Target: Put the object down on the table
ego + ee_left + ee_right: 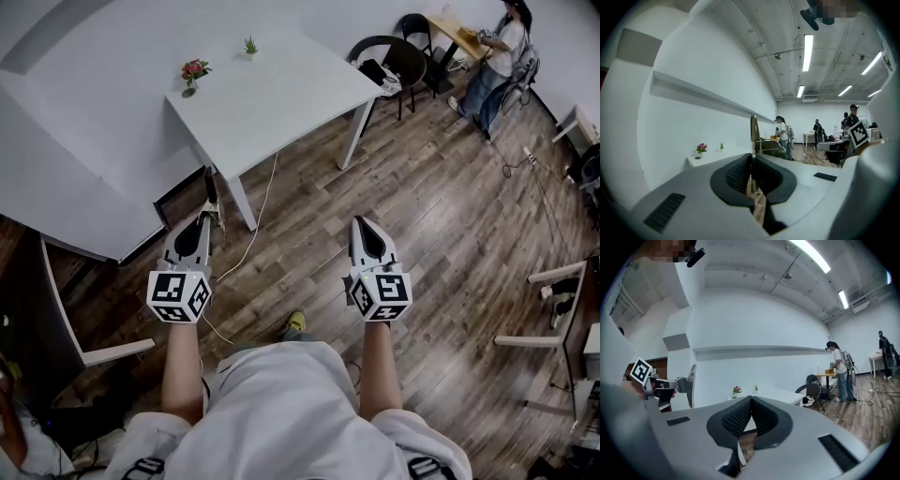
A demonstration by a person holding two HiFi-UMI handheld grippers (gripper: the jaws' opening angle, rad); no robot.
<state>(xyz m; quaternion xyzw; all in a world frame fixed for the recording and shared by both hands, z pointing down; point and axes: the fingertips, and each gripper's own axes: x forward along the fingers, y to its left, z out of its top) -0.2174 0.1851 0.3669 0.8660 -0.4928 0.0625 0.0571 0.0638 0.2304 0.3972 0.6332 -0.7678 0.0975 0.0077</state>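
Left tool (752, 158): jaws closed, pads pinching thin flat object (753, 131), which stands upright and edge-on above tips. White desk (712, 158) low left against wall, carrying pink flowers (701, 148) and small green plant (721, 146). Long ledge (703, 96) on wall above. People (782, 136) standing far back on wood floor. Strip lights (808, 46) on ceiling.

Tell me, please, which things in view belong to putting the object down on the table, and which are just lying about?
Job in hand:
left claw, shut on a thin flat metal piece; white table.

Lying about:
right claw, shut and empty; pink flowers and small green plant on that table; black chair; cable on the floor.
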